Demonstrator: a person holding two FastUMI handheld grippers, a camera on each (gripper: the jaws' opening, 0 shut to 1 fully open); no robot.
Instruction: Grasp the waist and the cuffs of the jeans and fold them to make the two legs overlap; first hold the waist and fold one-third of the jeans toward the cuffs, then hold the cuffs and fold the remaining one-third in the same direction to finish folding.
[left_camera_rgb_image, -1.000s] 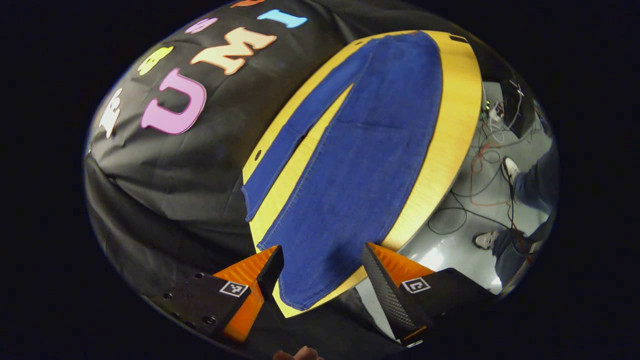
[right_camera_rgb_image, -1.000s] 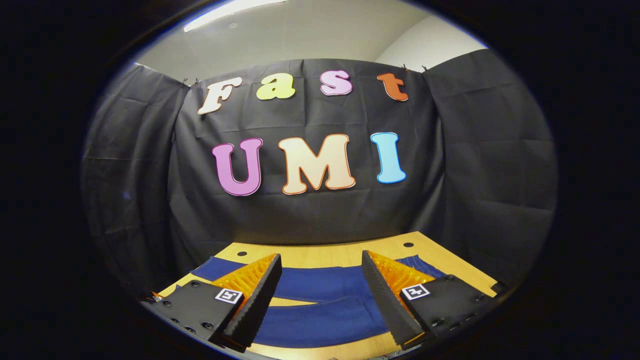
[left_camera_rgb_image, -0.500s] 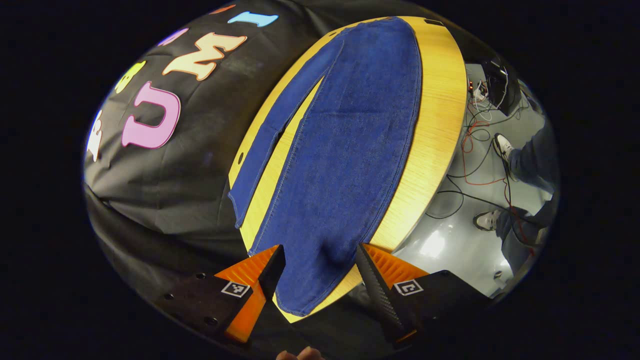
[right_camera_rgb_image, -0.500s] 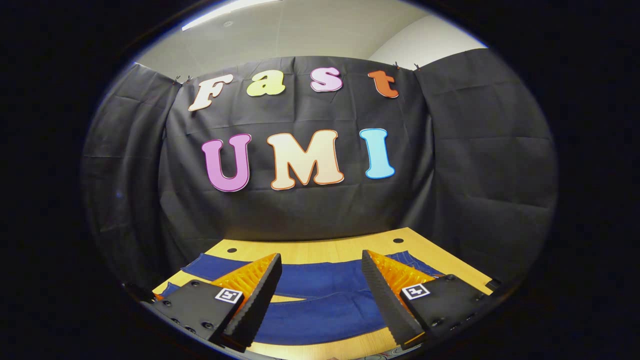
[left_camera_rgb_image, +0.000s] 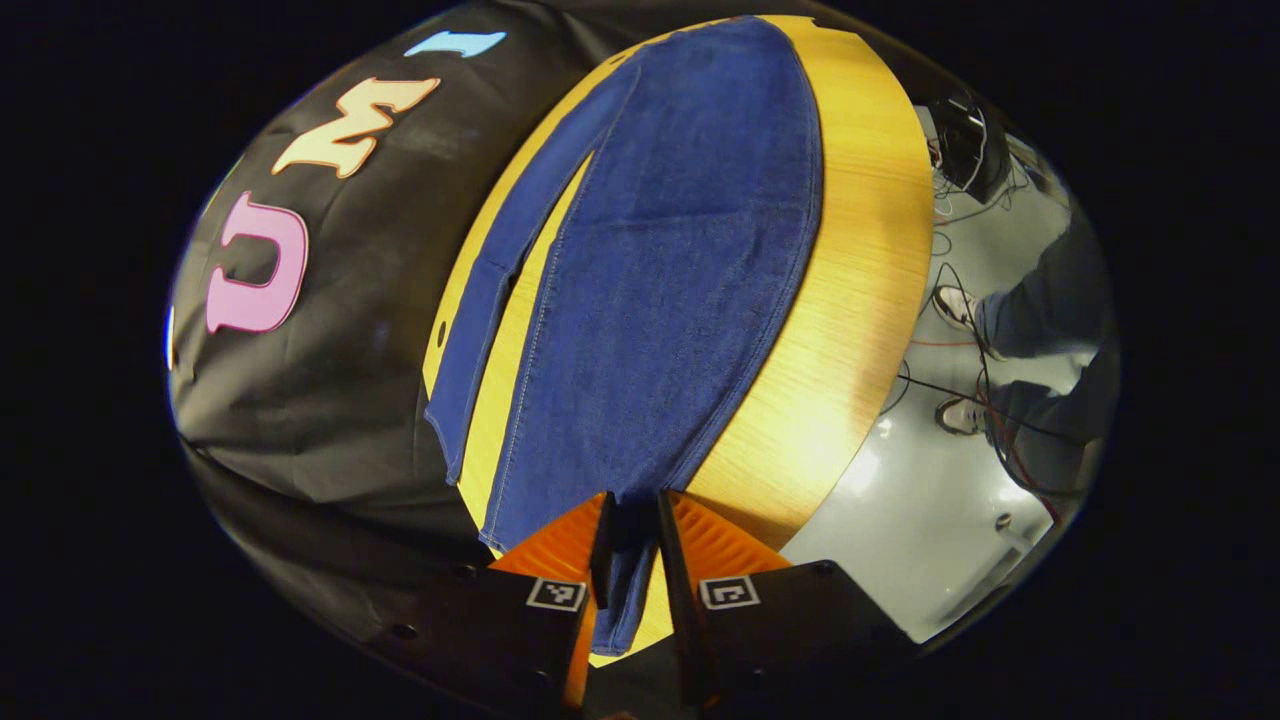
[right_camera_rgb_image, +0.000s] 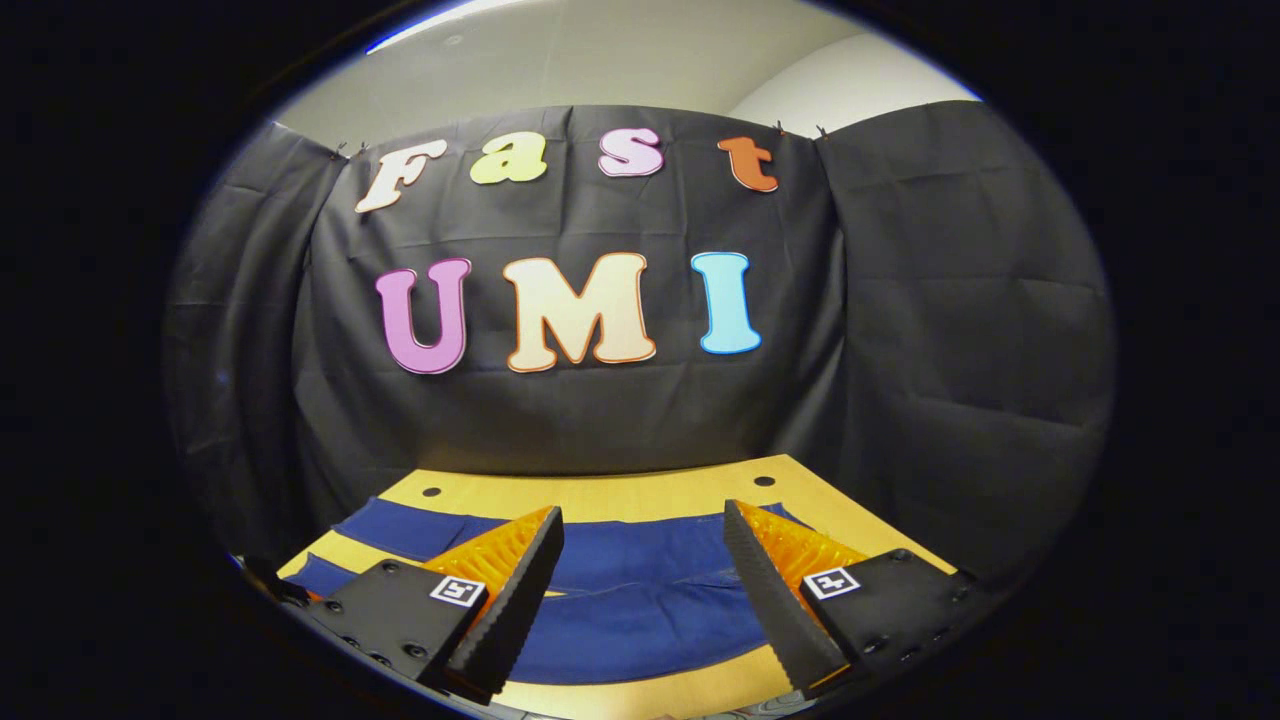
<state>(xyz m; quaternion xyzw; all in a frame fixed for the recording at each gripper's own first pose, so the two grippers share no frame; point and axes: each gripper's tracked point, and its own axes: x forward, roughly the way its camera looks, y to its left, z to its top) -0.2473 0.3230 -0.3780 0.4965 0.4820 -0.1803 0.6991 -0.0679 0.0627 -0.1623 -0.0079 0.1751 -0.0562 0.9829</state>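
Observation:
Blue jeans (left_camera_rgb_image: 680, 280) lie flat along the wooden table (left_camera_rgb_image: 860, 250), legs spread in a narrow V. In the left gripper view the near leg runs down to its cuff at the table's end. My left gripper (left_camera_rgb_image: 634, 510) is shut on that cuff, with the cloth pinched between its fingers. The far leg (left_camera_rgb_image: 480, 330) lies by the table's other long edge. In the right gripper view the jeans (right_camera_rgb_image: 640, 610) cross the table (right_camera_rgb_image: 600, 490) below my right gripper (right_camera_rgb_image: 642, 515). It hangs open above the denim with nothing between its fingers.
Black cloth walls stand close behind the table's far edge. In the left gripper view a person's legs and shoes (left_camera_rgb_image: 1000, 320) stand on the grey floor beside the table, among loose cables (left_camera_rgb_image: 960, 290).
My left gripper has moved in over the near cuff and gone from wide open to shut on it. The right gripper stayed open and drifted slightly right.

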